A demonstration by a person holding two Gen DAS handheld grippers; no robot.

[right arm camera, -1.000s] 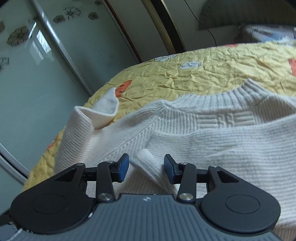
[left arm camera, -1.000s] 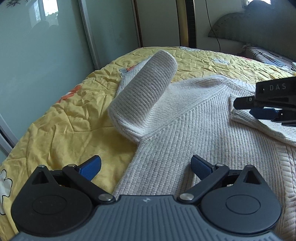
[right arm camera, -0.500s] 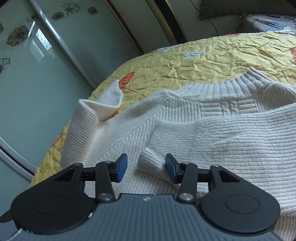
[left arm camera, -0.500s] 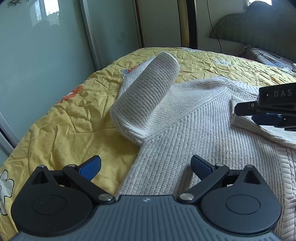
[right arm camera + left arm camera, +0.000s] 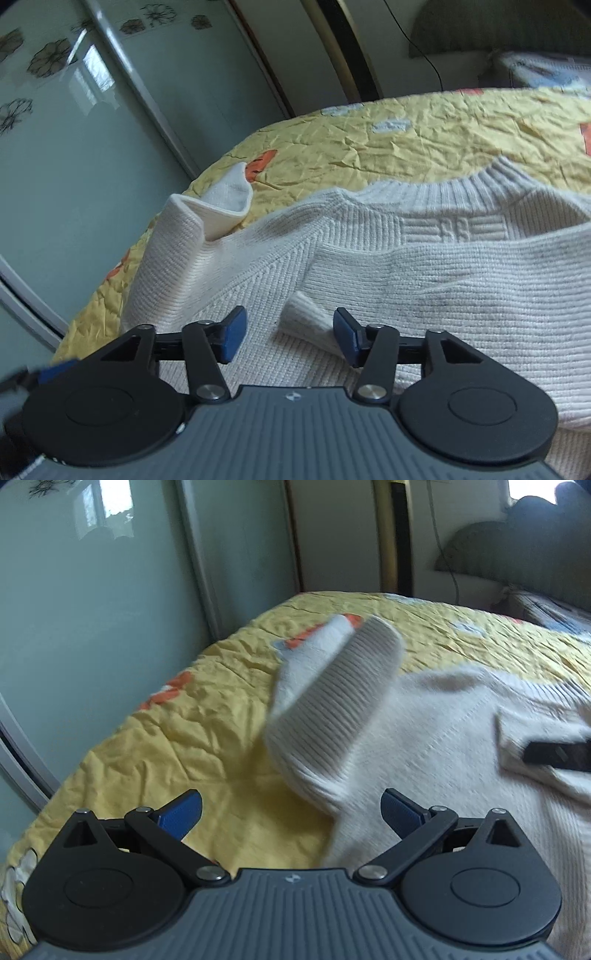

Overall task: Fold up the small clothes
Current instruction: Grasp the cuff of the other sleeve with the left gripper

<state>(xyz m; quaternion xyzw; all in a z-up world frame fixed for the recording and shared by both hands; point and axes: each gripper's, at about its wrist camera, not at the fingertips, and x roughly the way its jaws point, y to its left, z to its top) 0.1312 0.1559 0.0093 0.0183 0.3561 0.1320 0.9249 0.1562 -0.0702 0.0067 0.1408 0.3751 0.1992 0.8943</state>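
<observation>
Sweater (image 5: 424,266) on bed (image 5: 424,147), left sleeve (image 5: 332,709) unfolded: left tool (image 5: 291,808) wide open, empty, should grip its cuff ahead; right tool (image 5: 288,336) open, straddling folded cuff (image 5: 306,321), ungripped.

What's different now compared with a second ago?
The left tool has slid left, so its open fingers now frame the sweater's standing sleeve. The right tool has opened a little wider around the folded-over cuff, gripping nothing. The sweater and yellow bedspread lie as before.
</observation>
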